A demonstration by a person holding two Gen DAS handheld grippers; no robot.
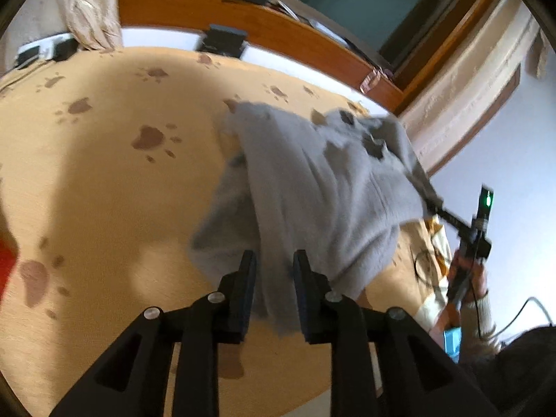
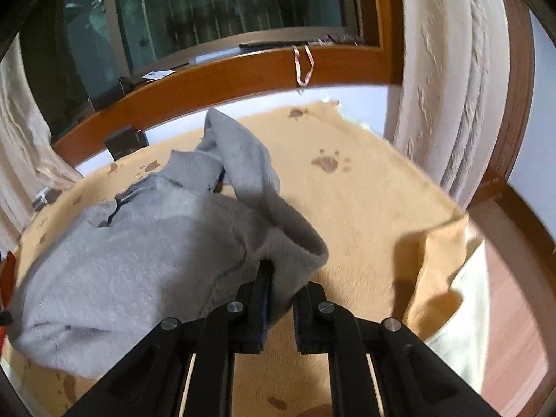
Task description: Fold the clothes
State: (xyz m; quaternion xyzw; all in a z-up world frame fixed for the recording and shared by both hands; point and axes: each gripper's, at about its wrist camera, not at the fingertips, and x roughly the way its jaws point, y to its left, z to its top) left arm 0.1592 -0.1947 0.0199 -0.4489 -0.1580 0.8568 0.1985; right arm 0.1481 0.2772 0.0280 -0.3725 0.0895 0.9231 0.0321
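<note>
Paw-print blanket (image 1: 104, 180), both claws pinching grey sweatshirt (image 1: 312, 187) aloft

No readable text, labels, brands or numbers in either view. Paper slip on windowsill (image 2: 158, 74) is too small and blurred to read. Only sign-like mark: green indicator light (image 1: 489, 201) lit on the far gripper's black module in the left wrist view, no characters on it. Brown paw prints (image 1: 149, 138) on the tan blanket (image 2: 365, 215) are pattern, not text.
</note>
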